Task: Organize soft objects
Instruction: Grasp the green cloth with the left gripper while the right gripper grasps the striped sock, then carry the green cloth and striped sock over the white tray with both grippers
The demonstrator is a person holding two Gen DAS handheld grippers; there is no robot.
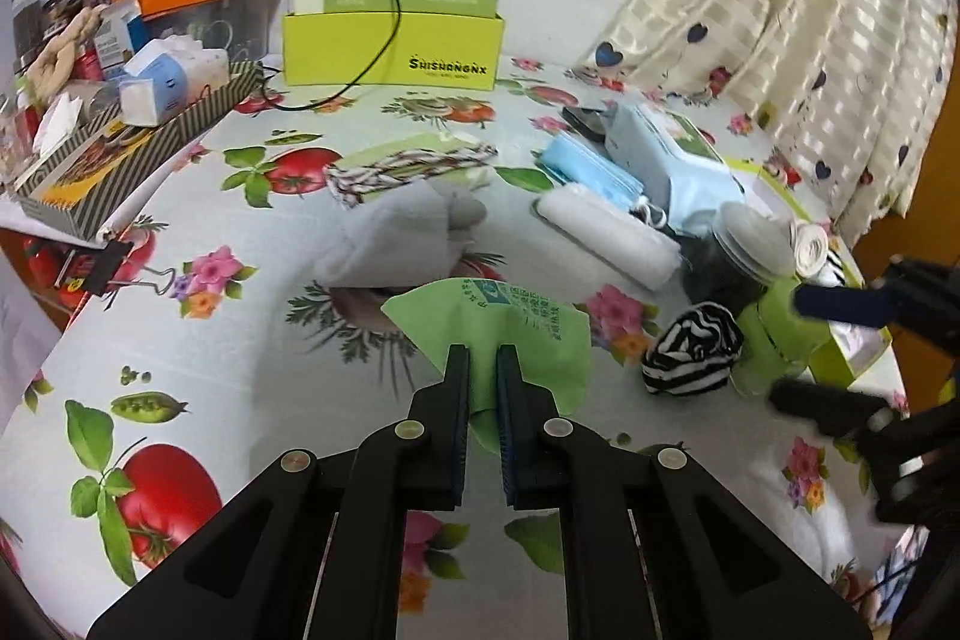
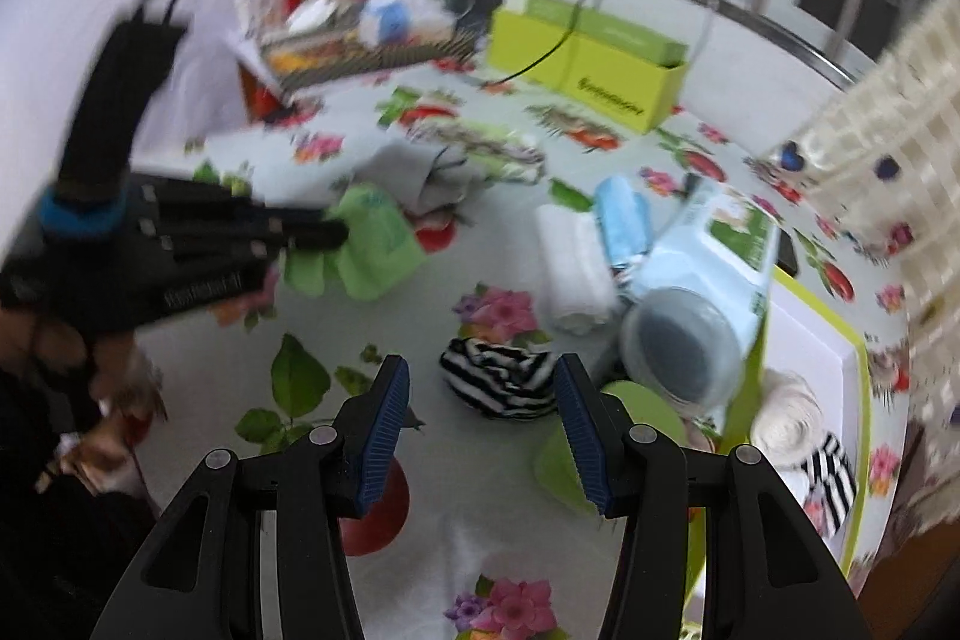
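Left gripper [image 1: 483, 358] pinching green cloth [image 1: 516, 334]; right gripper [image 2: 480, 388] wide, empty.
I may drag the cloth over the striped sock [image 2: 498, 379] nearby.

Lighting: soft, even and bright, giving only faint shadows on the tablecloth [image 1: 288, 358] beneath the left gripper [image 1: 483, 358]. Left wrist view: staying mostly sharp. Right wrist view: smearing with motion blur, worst far from the right gripper [image 2: 482, 370]. Edges: bending and darkening into black fisheye corners.
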